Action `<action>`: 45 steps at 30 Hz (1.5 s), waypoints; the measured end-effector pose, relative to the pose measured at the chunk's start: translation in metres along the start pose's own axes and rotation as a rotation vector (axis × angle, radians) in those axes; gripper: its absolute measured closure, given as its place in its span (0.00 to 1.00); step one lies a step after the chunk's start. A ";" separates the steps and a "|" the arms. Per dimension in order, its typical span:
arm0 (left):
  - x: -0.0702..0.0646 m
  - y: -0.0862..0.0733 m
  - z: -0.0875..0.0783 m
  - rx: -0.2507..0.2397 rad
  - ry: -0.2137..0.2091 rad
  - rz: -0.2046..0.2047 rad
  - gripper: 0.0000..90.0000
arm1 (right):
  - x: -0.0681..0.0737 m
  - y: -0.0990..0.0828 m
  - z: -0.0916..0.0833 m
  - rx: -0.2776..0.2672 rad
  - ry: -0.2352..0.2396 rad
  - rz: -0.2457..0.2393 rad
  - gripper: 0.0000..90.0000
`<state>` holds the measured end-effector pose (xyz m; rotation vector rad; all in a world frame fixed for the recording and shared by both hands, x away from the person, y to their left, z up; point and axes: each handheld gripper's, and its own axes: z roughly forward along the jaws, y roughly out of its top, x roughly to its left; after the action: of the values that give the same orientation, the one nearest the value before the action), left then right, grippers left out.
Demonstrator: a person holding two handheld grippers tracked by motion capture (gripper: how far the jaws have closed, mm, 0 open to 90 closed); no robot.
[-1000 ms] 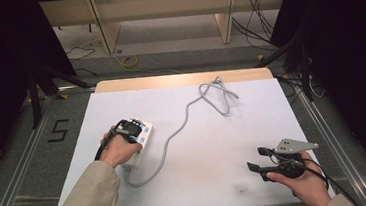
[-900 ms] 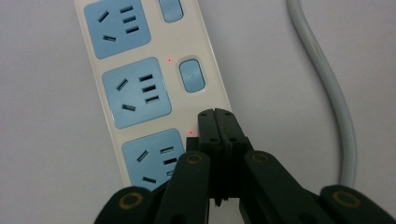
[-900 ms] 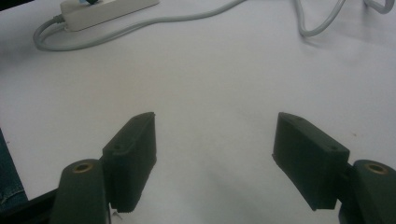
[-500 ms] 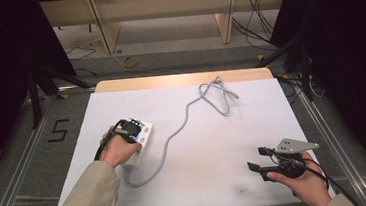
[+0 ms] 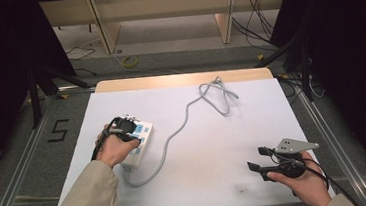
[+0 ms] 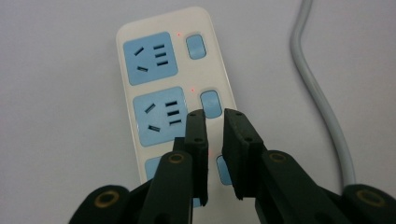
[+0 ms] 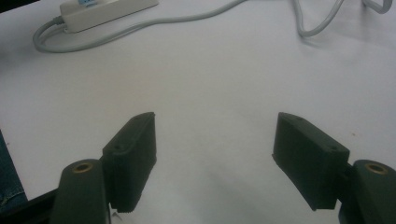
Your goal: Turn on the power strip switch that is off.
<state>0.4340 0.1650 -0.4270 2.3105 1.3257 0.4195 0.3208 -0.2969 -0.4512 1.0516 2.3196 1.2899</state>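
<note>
A white power strip [image 5: 141, 138] with blue sockets and blue switches lies on the white table's left side. Its grey cable [image 5: 184, 121] loops round the near end and runs to a tangle [image 5: 219, 96] at the back. My left gripper [image 5: 124, 126] hovers over the strip, pointing down. In the left gripper view its jaws [image 6: 215, 115] stand nearly together, a thin slit between them and nothing in it, tips over the middle switch [image 6: 210, 103] of the strip [image 6: 154, 91]. My right gripper [image 5: 256, 159] rests open at the table's near right; the strip [image 7: 108, 11] is far off.
The white table [image 5: 253, 122] ends at a wooden strip [image 5: 184, 80] along the back. Metal rails [image 5: 22, 157] flank both sides. A "5" marking [image 5: 59, 130] is on the floor at left. Wooden furniture legs and loose cables stand beyond the table.
</note>
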 end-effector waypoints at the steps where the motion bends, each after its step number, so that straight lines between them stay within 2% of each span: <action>1: 0.000 0.000 0.000 -0.022 0.007 -0.013 0.83 | 0.000 0.000 0.000 0.000 0.000 0.000 0.34; 2: 0.000 0.000 0.000 -0.036 0.013 -0.017 0.79 | 0.000 0.000 0.000 0.001 0.000 0.001 0.34; 7: 0.002 0.001 -0.003 -0.103 0.035 -0.033 0.70 | 0.000 0.000 0.000 0.002 -0.001 0.001 0.34; 11: 0.004 0.001 -0.004 -0.183 0.041 -0.029 0.60 | 0.000 0.000 0.001 0.002 0.000 0.000 0.34; 14: 0.005 0.001 -0.005 -0.245 0.054 0.016 0.49 | 0.000 0.000 0.000 0.002 -0.001 0.001 0.34; 19: 0.006 0.001 -0.008 -0.305 0.068 0.052 0.38 | 0.000 0.000 0.000 0.003 0.000 0.003 0.34; 22: 0.004 0.000 -0.009 -0.325 0.047 0.041 0.33 | 0.000 0.000 0.000 0.004 0.001 0.004 0.34; 26: 0.001 -0.002 -0.009 -0.328 0.018 0.099 0.28 | -0.001 0.000 0.001 0.002 0.000 0.003 0.34; 30: -0.003 -0.004 -0.007 -0.345 -0.032 0.107 0.24 | -0.001 -0.001 0.001 0.003 -0.002 0.004 0.34; 37: -0.020 -0.003 -0.008 -0.378 -0.096 0.176 0.20 | -0.001 -0.001 0.001 0.003 -0.003 0.006 0.34; 38: -0.023 -0.003 -0.008 -0.388 -0.108 0.176 0.19 | -0.001 -0.001 0.001 0.005 -0.003 0.006 0.34; 40: -0.026 -0.005 -0.010 -0.406 -0.132 0.203 0.19 | 0.000 -0.001 0.001 0.006 -0.003 0.007 0.33; 42: -0.031 -0.009 -0.011 -0.425 -0.172 0.202 0.19 | 0.000 -0.001 0.001 0.005 -0.002 0.010 0.33; 45: -0.036 -0.013 -0.012 -0.428 -0.197 0.210 0.19 | 0.000 -0.001 0.002 0.003 0.000 0.016 0.33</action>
<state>0.4009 0.1424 -0.4249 2.0694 0.8096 0.4750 0.3219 -0.2960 -0.4535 1.0733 2.3188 1.2922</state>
